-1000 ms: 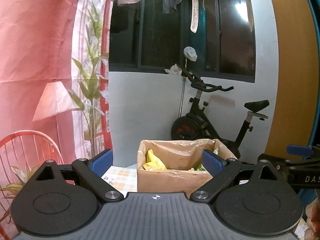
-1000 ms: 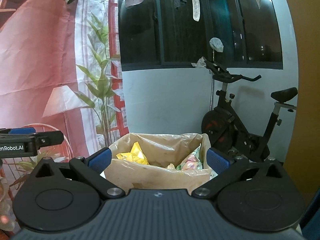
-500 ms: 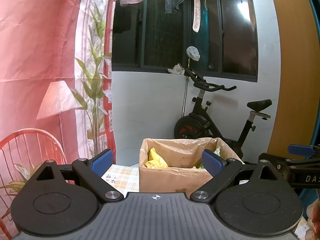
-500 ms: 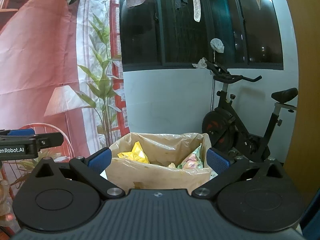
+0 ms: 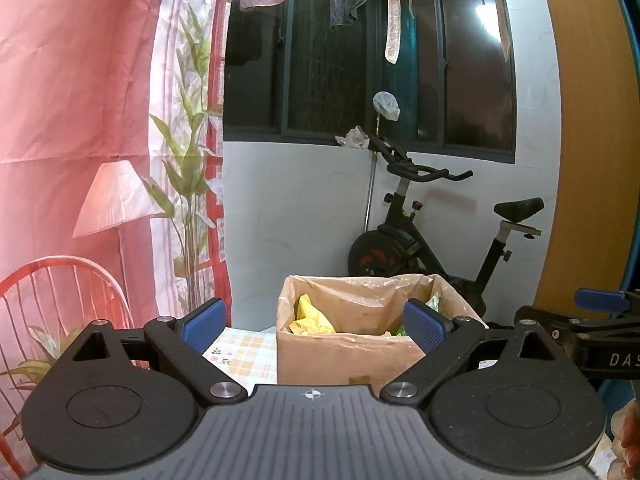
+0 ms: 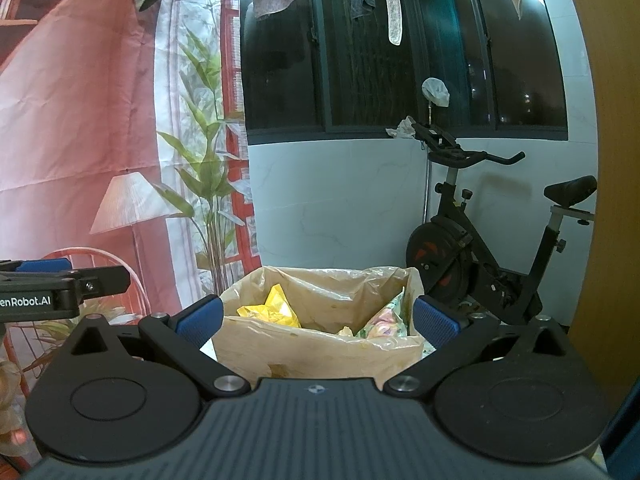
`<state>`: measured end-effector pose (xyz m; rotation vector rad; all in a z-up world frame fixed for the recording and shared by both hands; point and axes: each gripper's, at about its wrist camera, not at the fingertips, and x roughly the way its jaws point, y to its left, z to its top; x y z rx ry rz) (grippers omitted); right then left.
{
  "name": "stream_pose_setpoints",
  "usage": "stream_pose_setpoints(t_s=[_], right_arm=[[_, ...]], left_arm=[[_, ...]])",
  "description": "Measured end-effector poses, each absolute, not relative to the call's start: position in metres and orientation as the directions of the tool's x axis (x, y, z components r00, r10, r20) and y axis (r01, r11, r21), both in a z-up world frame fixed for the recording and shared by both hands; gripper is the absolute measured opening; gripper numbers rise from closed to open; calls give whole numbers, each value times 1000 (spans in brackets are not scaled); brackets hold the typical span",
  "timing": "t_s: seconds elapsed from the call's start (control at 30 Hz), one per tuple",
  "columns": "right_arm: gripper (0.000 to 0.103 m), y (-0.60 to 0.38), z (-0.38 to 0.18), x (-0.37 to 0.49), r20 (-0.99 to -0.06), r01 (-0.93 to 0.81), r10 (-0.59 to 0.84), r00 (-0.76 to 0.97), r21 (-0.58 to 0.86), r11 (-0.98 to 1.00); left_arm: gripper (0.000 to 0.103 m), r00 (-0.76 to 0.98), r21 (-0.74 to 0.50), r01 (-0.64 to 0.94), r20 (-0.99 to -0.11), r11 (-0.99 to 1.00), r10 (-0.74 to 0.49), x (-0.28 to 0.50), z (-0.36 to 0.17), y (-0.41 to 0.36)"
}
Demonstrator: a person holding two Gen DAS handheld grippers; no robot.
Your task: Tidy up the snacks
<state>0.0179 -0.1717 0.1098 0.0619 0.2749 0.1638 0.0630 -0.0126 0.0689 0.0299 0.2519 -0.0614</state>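
Both tools are spread wide apart and hold nothing: the left tool (image 5: 314, 326) and the right tool (image 6: 318, 320) each frame the cardboard box (image 5: 344, 360) at lower centre. Yellow snack packets (image 6: 276, 308) lie inside its plastic liner. An exercise bike (image 6: 492, 256) stands behind, right.

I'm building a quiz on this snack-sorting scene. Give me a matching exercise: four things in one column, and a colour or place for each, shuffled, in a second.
Things:
1. cardboard box
2. snack packet
3. exercise bike
4. left gripper

Descriptions:
A. yellow, inside the lined box
B. black, by the white wall under the window
C. brown, lined with a plastic bag
D. open, blue pads, holding nothing

Pairs: 1-C, 2-A, 3-B, 4-D
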Motion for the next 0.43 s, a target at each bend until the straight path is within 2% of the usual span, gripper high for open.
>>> stream_pose_setpoints(t_s=[0.43], right_arm=[[103, -171, 110, 16, -269, -149, 165, 949, 81, 986]], left_arm=[[95, 965, 22, 62, -256, 998, -55, 64, 68, -10]])
